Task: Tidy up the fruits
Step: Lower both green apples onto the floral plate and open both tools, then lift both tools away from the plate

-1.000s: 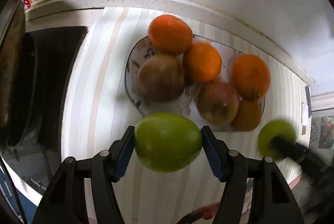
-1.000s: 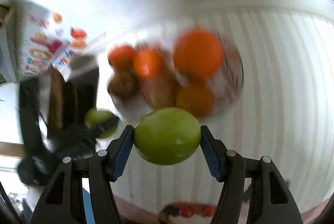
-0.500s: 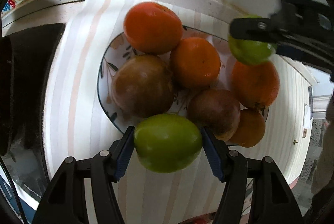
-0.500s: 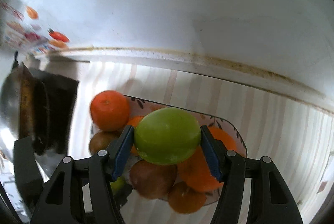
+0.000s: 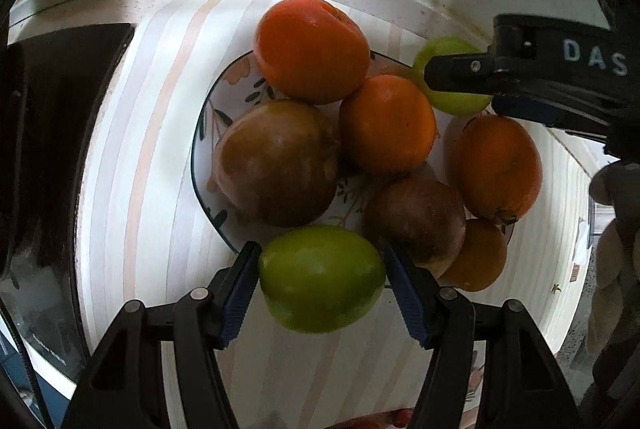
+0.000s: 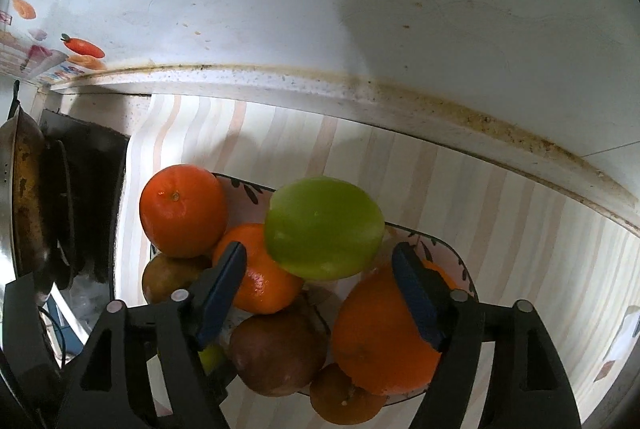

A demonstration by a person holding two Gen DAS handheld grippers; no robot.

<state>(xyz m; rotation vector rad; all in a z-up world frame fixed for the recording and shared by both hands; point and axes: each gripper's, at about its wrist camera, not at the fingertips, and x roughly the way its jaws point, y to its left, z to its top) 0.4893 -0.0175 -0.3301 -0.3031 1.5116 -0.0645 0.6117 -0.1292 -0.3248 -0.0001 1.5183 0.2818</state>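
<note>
A flowered plate (image 5: 199, 149) on the striped counter holds several oranges (image 5: 312, 49) and two brownish-red fruits (image 5: 276, 161). My left gripper (image 5: 320, 293) hangs over the plate's near rim, shut on a green apple (image 5: 322, 279). My right gripper (image 6: 320, 289) is over the plate's far side. Its jaws are opening, and both blue pads (image 6: 224, 281) stand clear of the second green apple (image 6: 324, 227), which sits between them on the piled fruit. In the left wrist view that apple (image 5: 440, 47) shows behind a right finger (image 5: 460, 75).
A dark stove top with a worn pan (image 6: 28, 197) takes up the left side. A speckled ledge (image 6: 360, 89) and a white wall close off the back. Bare striped counter (image 5: 132, 209) lies left of the plate. A person's hand (image 5: 616, 229) is at the right edge.
The right gripper swung with its apple from beside the plate to over its far side, and its jaws have parted off the apple. The left gripper came closer to the plate, still gripping its apple.
</note>
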